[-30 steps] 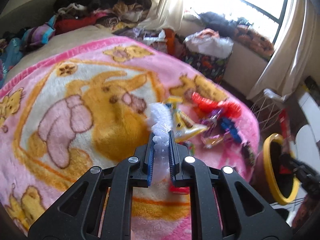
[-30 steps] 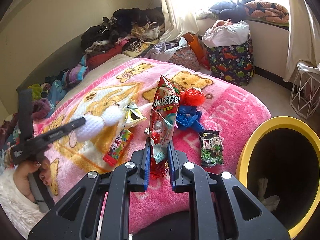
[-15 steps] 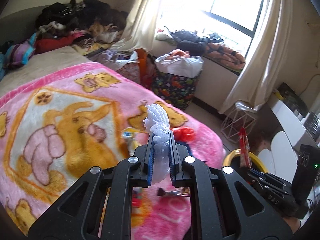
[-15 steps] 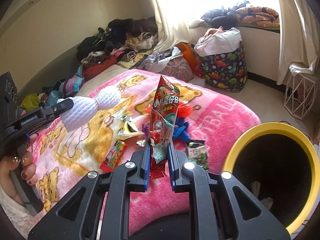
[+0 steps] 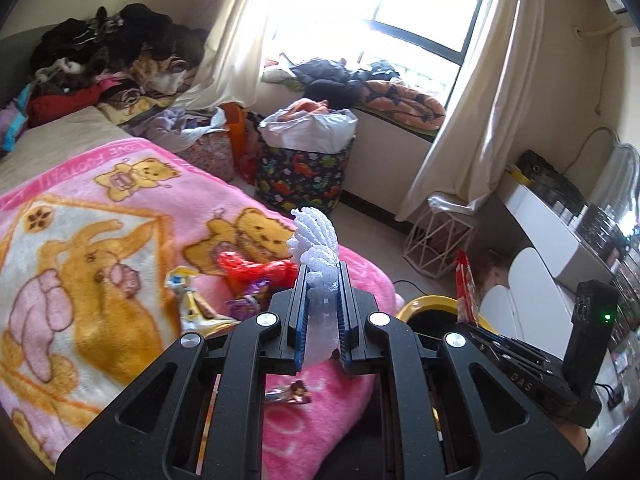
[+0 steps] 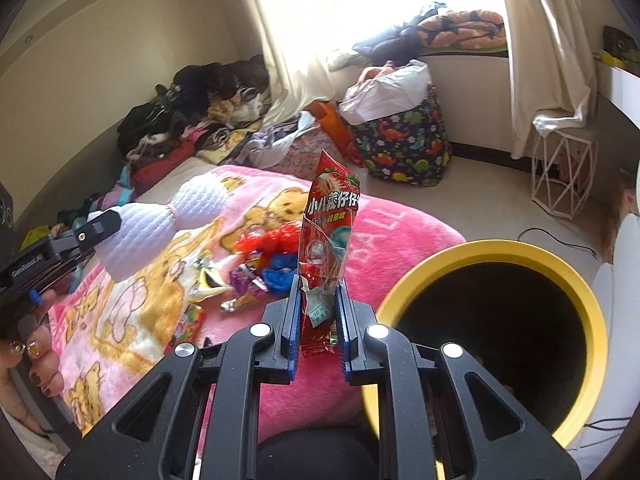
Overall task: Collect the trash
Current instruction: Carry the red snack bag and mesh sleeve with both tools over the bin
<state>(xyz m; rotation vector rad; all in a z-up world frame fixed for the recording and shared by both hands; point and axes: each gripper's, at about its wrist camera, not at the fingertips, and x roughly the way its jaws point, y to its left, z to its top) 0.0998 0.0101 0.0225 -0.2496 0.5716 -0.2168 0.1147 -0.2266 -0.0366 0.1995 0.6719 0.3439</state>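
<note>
Left gripper [image 5: 323, 312]: clamped on white foam net sleeve [image 5: 314, 240], held above pink blanket [image 5: 120, 208]. Right gripper [image 6: 318, 316]: clamped on red snack packet [image 6: 330, 236], packet upright, just left of yellow-rimmed bin [image 6: 500, 320], not inside. Loose wrappers [image 6: 256, 268] on blanket, left of bin: red, blue, purple, yellow. Person's hand [image 6: 28, 360] on left gripper handle, far left of bin.

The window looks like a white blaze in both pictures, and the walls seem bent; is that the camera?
Left wrist view: the window is blown out by daylight and the curtain bows. Right wrist view: glare again, dark rounded corners, sharp red wrapper.
</note>
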